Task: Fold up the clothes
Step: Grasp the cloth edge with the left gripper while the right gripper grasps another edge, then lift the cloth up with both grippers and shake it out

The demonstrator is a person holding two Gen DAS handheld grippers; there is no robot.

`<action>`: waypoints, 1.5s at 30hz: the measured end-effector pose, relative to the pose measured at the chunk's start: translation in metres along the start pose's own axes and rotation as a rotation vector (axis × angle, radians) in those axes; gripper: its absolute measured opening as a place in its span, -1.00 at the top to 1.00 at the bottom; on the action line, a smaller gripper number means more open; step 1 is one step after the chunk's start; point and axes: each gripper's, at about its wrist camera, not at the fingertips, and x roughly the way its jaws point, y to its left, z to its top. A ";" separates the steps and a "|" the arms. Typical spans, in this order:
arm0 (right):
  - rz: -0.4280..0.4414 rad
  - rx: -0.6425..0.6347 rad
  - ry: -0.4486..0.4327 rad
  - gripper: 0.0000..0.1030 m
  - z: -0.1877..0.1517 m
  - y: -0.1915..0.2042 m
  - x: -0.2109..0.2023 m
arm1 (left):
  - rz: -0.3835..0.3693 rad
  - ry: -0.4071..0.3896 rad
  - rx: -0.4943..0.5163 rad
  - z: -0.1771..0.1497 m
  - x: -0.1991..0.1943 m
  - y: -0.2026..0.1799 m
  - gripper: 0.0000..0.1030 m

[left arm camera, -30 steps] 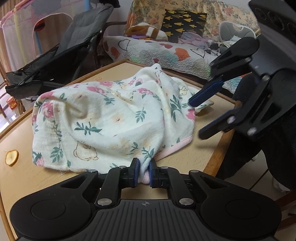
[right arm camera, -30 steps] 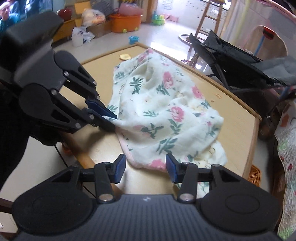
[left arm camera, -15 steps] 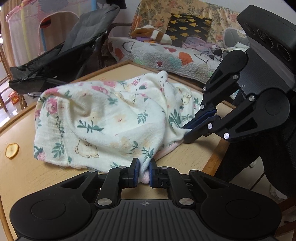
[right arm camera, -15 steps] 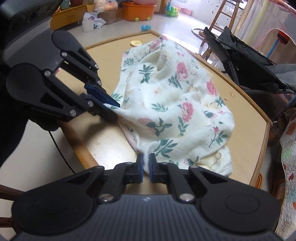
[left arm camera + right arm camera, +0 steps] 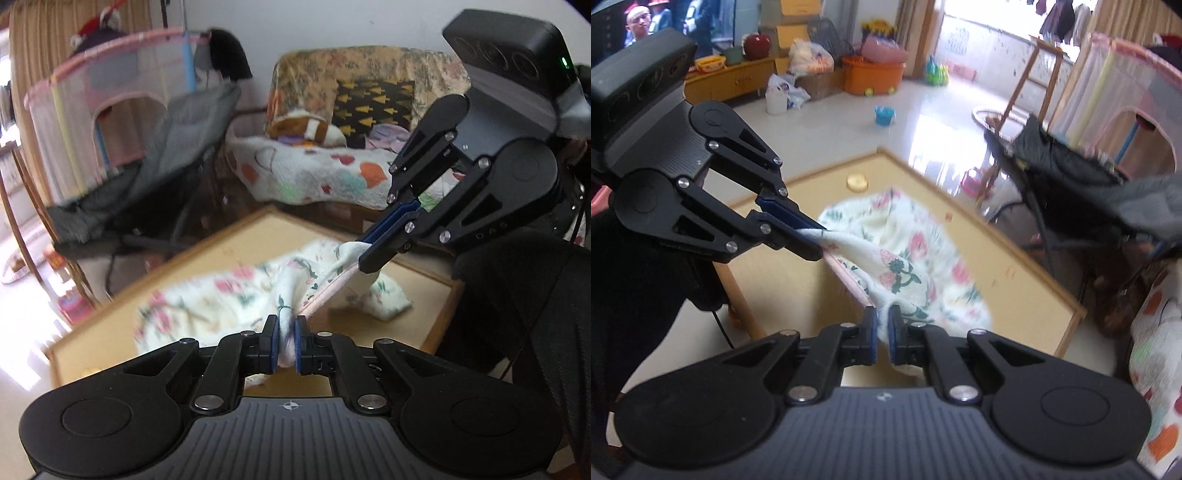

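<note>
A white floral cloth (image 5: 229,295) with a pink hem hangs from both grippers, its far part still resting on the wooden table (image 5: 221,247). My left gripper (image 5: 285,343) is shut on one edge of the cloth. My right gripper (image 5: 882,332) is shut on the neighbouring edge of the cloth (image 5: 908,266). The pink hem runs taut between them. The right gripper (image 5: 364,254) shows in the left wrist view, and the left gripper (image 5: 812,240) in the right wrist view. Both are raised above the table's near edge.
A small round orange slice (image 5: 857,181) lies on the table's far corner. A dark folding chair (image 5: 155,184) and a pink playpen (image 5: 99,110) stand beyond the table. A sofa with a patterned quilt (image 5: 332,173) is behind. Toys and bins (image 5: 871,74) sit on the floor.
The right gripper closed on the cloth's hem a second ago. Both grippers have since lifted, pulling the near edge of the cloth up off the table.
</note>
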 end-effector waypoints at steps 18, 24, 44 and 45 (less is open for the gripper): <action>-0.135 -0.160 -0.212 0.88 0.063 0.019 -0.126 | 0.222 -0.202 0.107 0.112 -0.130 -0.035 0.84; -0.167 -0.206 -0.285 0.88 0.070 0.040 -0.169 | 0.250 -0.277 0.115 0.137 -0.190 -0.063 0.83; -0.103 -0.209 -0.322 0.88 0.061 0.071 -0.212 | 0.228 -0.318 0.165 0.135 -0.268 -0.124 0.83; -0.097 -0.199 -0.307 0.88 0.059 0.069 -0.201 | 0.228 -0.305 0.154 0.130 -0.259 -0.122 0.83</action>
